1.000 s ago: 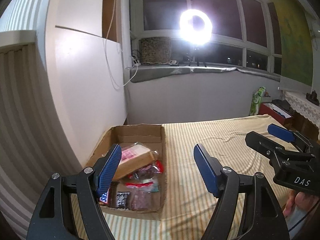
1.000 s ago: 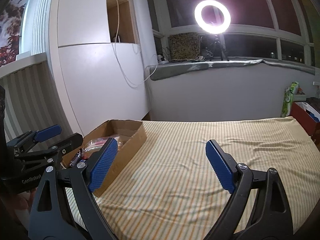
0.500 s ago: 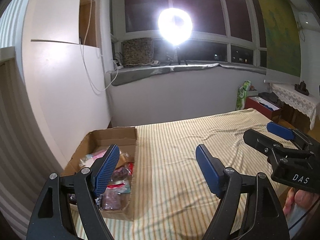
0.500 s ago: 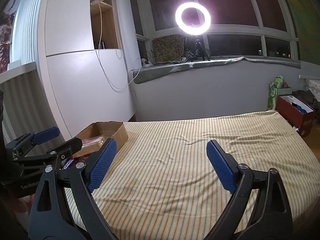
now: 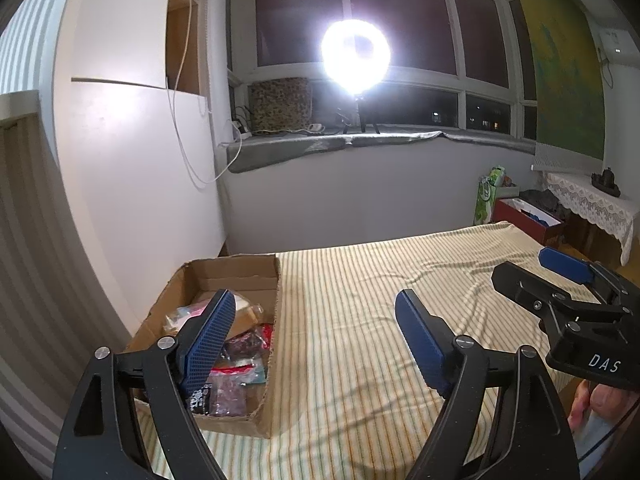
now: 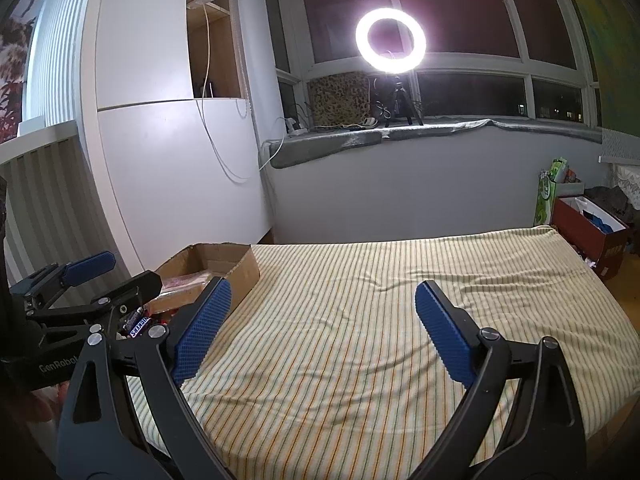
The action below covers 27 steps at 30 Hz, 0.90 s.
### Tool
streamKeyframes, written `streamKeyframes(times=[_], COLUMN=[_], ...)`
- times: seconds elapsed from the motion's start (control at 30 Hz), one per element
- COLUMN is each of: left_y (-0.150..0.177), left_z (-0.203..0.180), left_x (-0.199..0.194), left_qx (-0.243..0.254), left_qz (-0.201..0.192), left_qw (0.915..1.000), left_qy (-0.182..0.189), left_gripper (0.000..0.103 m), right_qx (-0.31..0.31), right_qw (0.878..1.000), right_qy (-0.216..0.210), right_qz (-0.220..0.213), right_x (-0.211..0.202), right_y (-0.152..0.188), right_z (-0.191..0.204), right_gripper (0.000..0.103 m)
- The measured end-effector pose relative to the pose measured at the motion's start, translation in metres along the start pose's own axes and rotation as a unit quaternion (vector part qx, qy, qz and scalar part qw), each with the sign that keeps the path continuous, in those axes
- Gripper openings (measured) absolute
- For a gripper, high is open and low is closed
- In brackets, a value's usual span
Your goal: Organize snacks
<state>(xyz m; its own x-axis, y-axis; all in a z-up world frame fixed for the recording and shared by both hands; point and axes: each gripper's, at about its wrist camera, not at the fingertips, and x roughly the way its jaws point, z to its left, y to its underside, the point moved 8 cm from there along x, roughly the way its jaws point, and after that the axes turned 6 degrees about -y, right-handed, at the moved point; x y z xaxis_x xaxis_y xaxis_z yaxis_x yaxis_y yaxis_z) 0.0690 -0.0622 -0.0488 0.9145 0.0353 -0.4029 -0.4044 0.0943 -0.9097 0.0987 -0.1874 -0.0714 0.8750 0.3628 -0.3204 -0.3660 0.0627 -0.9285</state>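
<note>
A brown cardboard box [image 5: 234, 268] lies at the left edge of the striped bed and holds several wrapped snacks [image 5: 236, 364]. A Snickers bar [image 6: 140, 325] shows among them. My left gripper [image 5: 314, 304] hovers just right of the box. Its jaws are opening and nothing is between them. My right gripper [image 6: 323, 292] hangs open and empty over the middle of the bed. Each gripper shows in the other's view: the right gripper [image 5: 540, 276] at the right edge, the left gripper [image 6: 120, 274] in front of the box [image 6: 240, 276].
The striped sheet [image 6: 360, 340] covers the bed. A white cupboard [image 5: 132, 168] stands close behind the box. A lit ring light [image 6: 390, 40] is on the windowsill. A red box [image 6: 588, 236] and a green bag [image 6: 546, 196] sit past the bed's right end.
Both grippers have drawn a little away from the box, which now looks smaller and further left in the right wrist view. The left jaws stand slightly wider.
</note>
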Motion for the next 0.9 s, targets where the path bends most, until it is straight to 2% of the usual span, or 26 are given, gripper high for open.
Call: streamKeyframes(times=[0.4,0.73,0.9], left_y=[0.005,0.009,0.01], left_z=[0.011,0.018,0.02], left_x=[-0.008,-0.013,-0.014], left_qx=[-0.014,-0.024,-0.025], left_qz=[0.002,0.006,0.009], left_qw=[0.9999,0.9996,0.9995], left_qy=[-0.005,-0.013,-0.015], left_gripper=[0.082,0.082,0.088], right_qx=[-0.01,-0.026,-0.028], right_qw=[1.0,0.999,0.998], right_qy=[0.005,0.045,0.051], right_qz=[0.003,0.017,0.016], right_x=[-0.003,-0.008,-0.011], right_y=[0.001,0.003,0.003], right_z=[0.012,0.016,0.012], right_gripper=[0.102,0.103,0.103])
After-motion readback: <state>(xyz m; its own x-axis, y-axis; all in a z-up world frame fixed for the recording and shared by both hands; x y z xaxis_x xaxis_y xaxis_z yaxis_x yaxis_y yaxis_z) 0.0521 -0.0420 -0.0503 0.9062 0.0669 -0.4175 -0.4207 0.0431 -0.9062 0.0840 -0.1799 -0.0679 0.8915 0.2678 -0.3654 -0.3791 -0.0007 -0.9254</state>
